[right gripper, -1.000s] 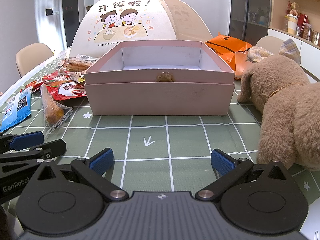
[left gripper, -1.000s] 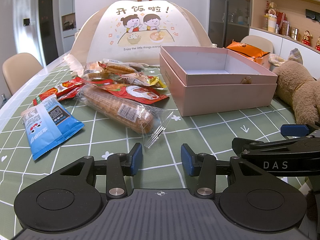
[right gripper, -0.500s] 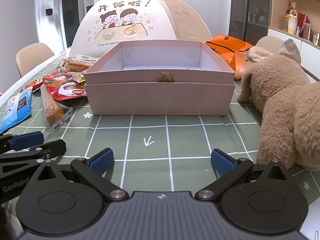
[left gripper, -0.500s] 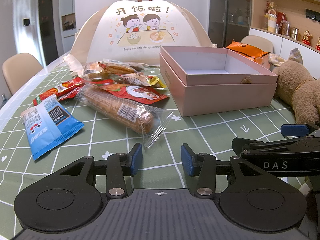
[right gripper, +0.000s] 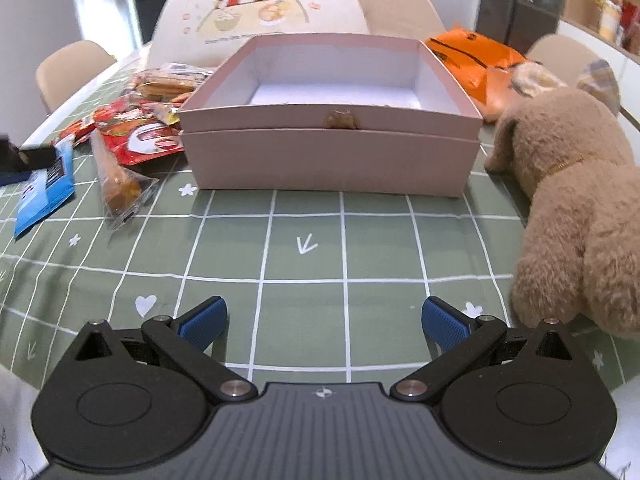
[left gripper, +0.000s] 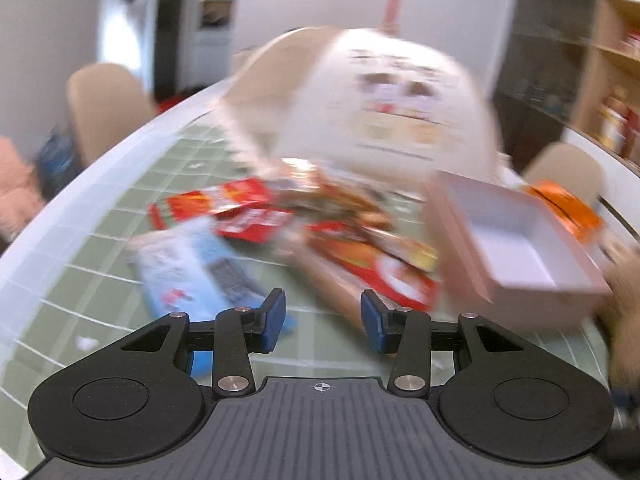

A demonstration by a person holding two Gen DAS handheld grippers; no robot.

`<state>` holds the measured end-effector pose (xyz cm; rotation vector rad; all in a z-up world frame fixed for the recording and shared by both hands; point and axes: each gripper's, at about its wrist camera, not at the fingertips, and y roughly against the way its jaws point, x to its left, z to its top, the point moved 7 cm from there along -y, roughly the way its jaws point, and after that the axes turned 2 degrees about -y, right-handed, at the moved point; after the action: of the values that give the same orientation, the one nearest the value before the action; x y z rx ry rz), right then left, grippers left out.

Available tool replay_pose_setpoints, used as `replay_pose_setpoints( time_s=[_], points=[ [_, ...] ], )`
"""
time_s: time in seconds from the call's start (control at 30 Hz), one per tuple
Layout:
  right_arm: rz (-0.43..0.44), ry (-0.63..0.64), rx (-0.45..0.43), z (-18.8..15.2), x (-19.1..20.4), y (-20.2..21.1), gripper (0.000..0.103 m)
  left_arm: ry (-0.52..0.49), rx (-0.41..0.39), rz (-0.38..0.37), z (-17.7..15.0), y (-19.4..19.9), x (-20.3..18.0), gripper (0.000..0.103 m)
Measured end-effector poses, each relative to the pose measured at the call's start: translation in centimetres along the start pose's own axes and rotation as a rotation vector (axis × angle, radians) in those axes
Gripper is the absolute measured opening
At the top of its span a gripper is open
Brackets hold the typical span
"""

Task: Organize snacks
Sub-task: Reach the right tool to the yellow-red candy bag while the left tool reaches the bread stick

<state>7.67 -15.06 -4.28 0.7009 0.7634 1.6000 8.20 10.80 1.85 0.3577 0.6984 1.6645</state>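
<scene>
Left wrist view is very blurry, but the left gripper (left gripper: pixel 323 316) shows up fine at the bottom. Its jaws are partly open and closing a little, and nothing is between them. Just ahead of it lies the pile of snacks: a blue packet (left gripper: pixel 200 268) ahead and to the left, a long bread stick in clear wrap (left gripper: pixel 340 292) right in front of the gap, and red packets (left gripper: pixel 248 216) farther ahead. The pink box (left gripper: pixel 516 252) sits ahead and to the right, open, with nothing inside that I can see.

I think the step now is going for one snack to put in the box. To do it well, the gripper should come down over one packet only, line the jaws up across its thin side, and open wide enough first. The wrap looks slippery, so grab the middle, not the loose end.

The right gripper (right gripper: pixel 323 324) is wide open and holds nothing. It hangs over the green tabletop (right gripper: pixel 304 240), with the pink box straight ahead of it and a brown plush dog (right gripper: pixel 580 200) ahead to its right
</scene>
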Motion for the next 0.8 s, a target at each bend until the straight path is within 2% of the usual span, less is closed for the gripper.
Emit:
replay_pose_setpoints(
  time_s=[0.07,0.13,0.2,0.27,0.37,0.43,0.47,0.6,0.67,0.73,0.8],
  points=[
    [-0.016,-0.016,0.004,-0.1,0.1,0.2,0.103,0.104,0.087,-0.025,1.1,-1.6,2.0,0.045],
    [-0.018,-0.013,0.0,-0.1,0.3,0.2,0.103,0.19,0.16,-0.087,1.5,-3.1,2.5,0.045],
    [-0.017,-0.01,-0.007,-0.1,0.5,0.2,0.103,0.251,0.2,-0.142,1.9,-4.2,1.9,0.045],
    [-0.013,-0.005,-0.008,-0.2,0.8,0.2,0.103,0.267,0.221,-0.179,2.1,-5.3,0.5,0.045],
    [0.014,0.045,0.017,0.0,1.6,0.2,0.1,0.168,0.25,-0.16,1.8,-7.0,-1.8,0.045],
    [0.036,0.106,0.035,0.4,2.4,0.6,0.092,0.088,0.266,-0.111,1.7,-7.7,-2.7,0.049],
    [0.037,0.139,0.024,0.7,2.8,1.1,0.092,0.031,0.246,-0.089,1.7,-7.9,-3.0,0.05],
    [0.043,0.266,-0.122,3.5,4.4,3.9,0.092,-0.09,0.199,-0.03,1.8,-7.2,-2.4,0.049],
    [0.084,0.296,-0.166,4.9,5.3,4.9,0.092,-0.132,0.196,0.026,1.5,-6.5,-0.8,0.044],
    [0.141,0.292,-0.186,7.0,6.5,5.3,0.092,-0.159,0.221,0.093,1.0,-6.3,1.1,0.032],
    [0.211,0.259,-0.184,9.2,7.5,5.1,0.092,-0.11,0.231,0.101,0.8,-5.8,3.0,0.028]
  ],
)
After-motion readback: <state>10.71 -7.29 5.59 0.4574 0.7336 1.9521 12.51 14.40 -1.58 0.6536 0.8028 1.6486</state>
